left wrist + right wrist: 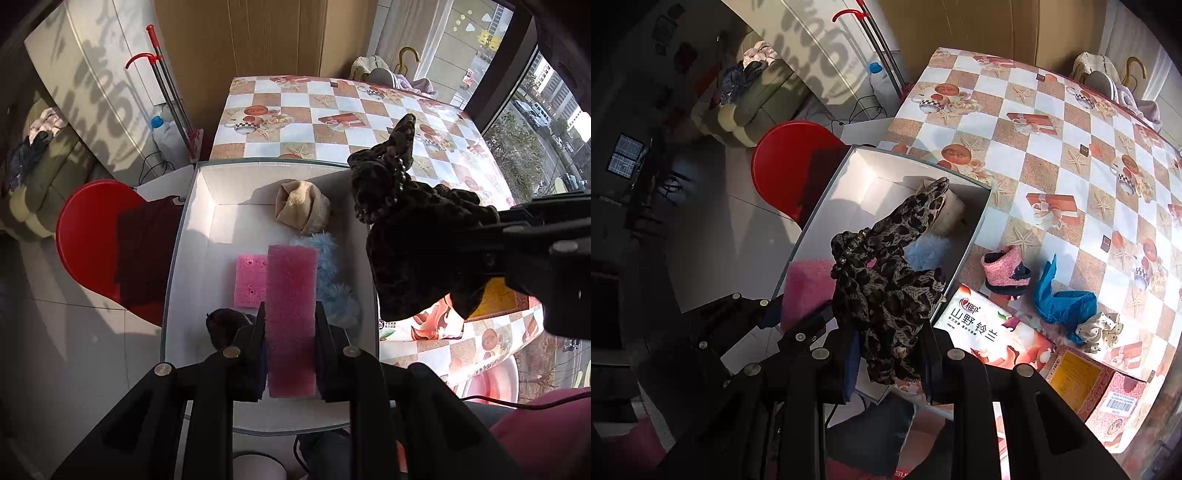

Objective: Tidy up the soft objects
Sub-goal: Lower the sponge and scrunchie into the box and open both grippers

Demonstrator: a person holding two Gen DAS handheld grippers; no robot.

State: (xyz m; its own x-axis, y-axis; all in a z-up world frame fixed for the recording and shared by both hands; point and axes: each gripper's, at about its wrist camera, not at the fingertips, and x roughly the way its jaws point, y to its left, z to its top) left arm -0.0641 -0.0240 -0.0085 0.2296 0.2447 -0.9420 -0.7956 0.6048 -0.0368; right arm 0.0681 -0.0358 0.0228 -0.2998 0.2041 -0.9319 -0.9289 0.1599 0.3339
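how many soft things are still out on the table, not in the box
3, all right of the white box: a pink sock, a blue cloth beside it, and a cream dotted scrunchie against the cloth. More may be hidden.

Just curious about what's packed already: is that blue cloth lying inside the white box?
No, the blue cloth lies out on the checkered tablecloth, to the right of the white box, next to a pink sock.

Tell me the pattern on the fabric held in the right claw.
Leopard print, brown and black, on the scrunchie-like fabric; the right wrist view shows it best.
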